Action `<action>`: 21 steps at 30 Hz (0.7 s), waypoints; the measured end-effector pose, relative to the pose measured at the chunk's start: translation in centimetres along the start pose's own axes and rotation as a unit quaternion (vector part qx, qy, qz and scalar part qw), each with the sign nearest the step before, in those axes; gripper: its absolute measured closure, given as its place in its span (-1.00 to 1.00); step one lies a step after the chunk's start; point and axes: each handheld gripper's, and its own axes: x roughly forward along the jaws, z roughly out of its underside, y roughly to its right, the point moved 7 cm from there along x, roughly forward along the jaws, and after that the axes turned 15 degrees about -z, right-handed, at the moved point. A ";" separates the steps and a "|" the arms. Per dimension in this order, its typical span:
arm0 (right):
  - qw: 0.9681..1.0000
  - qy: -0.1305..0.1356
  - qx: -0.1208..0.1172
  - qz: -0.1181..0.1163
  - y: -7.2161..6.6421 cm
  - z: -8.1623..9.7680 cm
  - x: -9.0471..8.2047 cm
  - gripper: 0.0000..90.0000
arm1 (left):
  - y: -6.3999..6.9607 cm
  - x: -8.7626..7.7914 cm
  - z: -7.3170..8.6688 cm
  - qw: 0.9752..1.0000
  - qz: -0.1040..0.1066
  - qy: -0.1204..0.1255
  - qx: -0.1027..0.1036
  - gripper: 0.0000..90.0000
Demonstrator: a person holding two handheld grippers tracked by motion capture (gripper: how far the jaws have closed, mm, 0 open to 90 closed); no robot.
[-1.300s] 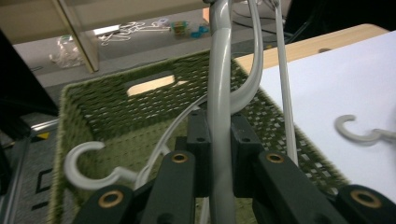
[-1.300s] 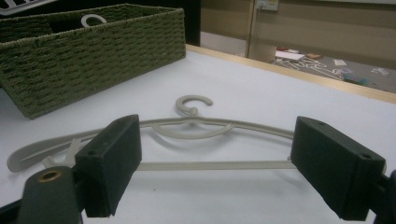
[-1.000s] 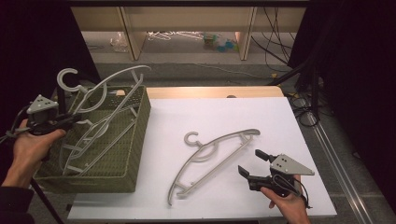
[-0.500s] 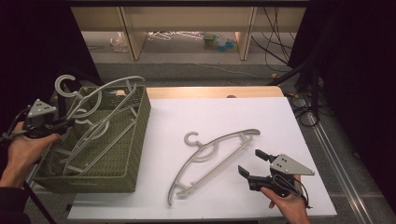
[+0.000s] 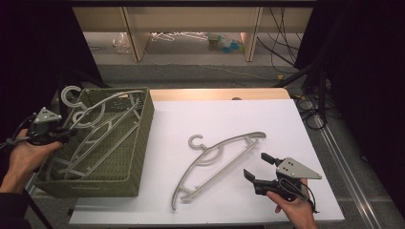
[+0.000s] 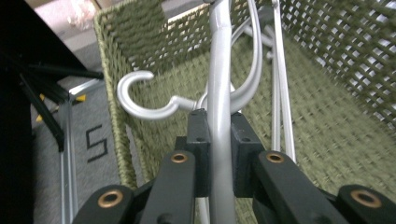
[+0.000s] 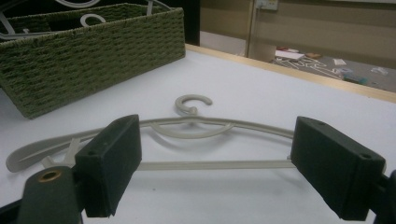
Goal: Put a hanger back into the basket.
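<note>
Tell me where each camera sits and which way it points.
High view: above the person's side, looking forward and down at the white table; both hands enter below.
Left gripper view: rides the left gripper, looking into the woven basket; jaws clamp a grey hanger.
Right gripper view: rides the right gripper, low over the table, open jaws facing the beige hanger.
Shared: all three show the basket.

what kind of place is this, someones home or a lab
Probably a lab or recording studio: a white-topped table closed in by black curtains, loose cables on the floor, and bare wooden shelving behind.
</note>
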 end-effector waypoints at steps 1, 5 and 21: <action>1.000 0.000 0.000 0.000 0.0 0.0 0.0 -0.61 | 0.1 0.2 0.0 1.000 0.004 -0.001 0.000 0.80; 1.000 0.003 -0.002 0.001 0.0 -0.1 0.0 -0.61 | 0.4 0.7 0.4 1.000 0.014 -0.009 -0.007 0.80; 1.000 0.000 -0.002 -0.001 0.0 0.0 0.0 -0.61 | 1.5 4.4 3.1 0.995 0.005 -0.094 0.033 0.80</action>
